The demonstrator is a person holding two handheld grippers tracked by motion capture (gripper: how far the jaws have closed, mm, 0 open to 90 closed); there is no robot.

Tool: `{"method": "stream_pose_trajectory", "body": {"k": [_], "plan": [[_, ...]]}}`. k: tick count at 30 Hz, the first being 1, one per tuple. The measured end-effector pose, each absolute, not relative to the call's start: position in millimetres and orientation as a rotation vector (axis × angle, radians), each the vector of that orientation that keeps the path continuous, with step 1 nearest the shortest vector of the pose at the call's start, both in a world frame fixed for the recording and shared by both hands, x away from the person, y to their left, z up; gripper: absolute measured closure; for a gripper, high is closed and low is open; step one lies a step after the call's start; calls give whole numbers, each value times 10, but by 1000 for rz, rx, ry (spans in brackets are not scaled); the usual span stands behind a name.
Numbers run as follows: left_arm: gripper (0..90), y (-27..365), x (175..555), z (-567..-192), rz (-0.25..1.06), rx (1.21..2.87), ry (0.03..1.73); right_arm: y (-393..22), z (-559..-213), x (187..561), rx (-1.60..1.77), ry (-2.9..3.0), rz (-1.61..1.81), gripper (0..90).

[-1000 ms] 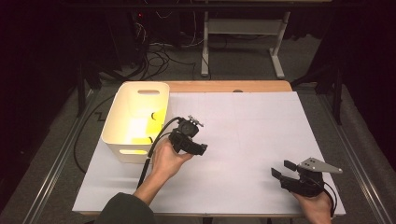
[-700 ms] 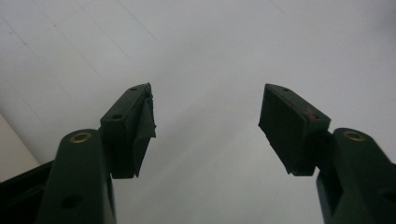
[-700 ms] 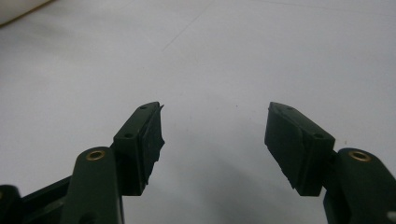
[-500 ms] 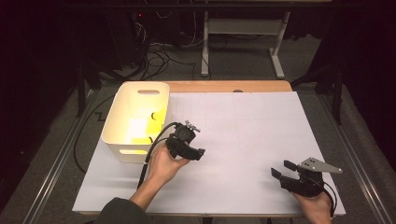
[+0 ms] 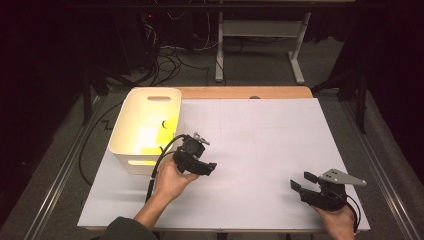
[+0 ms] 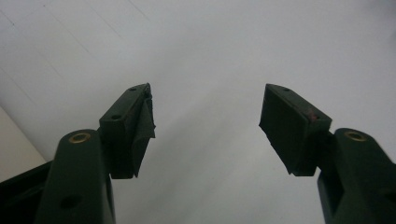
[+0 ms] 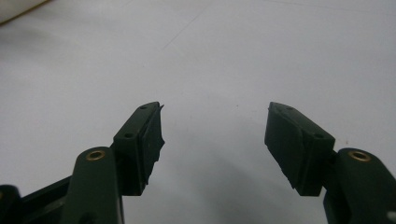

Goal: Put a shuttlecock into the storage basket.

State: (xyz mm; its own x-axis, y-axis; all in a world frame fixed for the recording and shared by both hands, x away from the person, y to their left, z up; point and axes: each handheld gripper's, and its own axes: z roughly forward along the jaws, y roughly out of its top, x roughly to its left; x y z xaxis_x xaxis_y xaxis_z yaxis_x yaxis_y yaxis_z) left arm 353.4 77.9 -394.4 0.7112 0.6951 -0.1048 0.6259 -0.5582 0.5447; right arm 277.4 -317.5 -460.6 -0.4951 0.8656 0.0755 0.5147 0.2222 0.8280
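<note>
your table (image 5: 260, 150) is covered in plain white with faint grid lines, and a strip of tan wood (image 5: 245, 92) shows along the far edge. the bin (image 5: 131, 145) on the left is cream white, and the stuff in it (image 5: 161, 135) glows bright yellow. both your grippers are black: the left gripper (image 5: 210, 167) all black, the right gripper (image 5: 299, 181) with a light grey plate on top. up close their jaws look dark greenish-black with little brass-coloured rivets. the floor (image 5: 190, 65) past the table is grey.

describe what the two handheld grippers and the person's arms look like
Both grippers are black, two-jawed with brass-coloured pivot pins. The left gripper trails a black cable; the right gripper carries a grey three-cornered plate. A dark sleeve covers the left arm.
</note>
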Motion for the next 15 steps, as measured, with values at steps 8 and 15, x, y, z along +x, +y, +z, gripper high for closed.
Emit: {"method": "stream_pose_trajectory", "body": {"k": [8, 15], "plan": [[368, 850, 3485, -3963, 150, 2336, 1010, -3175, -4604, 2772, 1275, 2101, 1179, 374], [370, 878, 3450, -3971, 159, 2340, 1006, -3178, -4602, 2769, 1277, 2097, 1182, 374]]}}
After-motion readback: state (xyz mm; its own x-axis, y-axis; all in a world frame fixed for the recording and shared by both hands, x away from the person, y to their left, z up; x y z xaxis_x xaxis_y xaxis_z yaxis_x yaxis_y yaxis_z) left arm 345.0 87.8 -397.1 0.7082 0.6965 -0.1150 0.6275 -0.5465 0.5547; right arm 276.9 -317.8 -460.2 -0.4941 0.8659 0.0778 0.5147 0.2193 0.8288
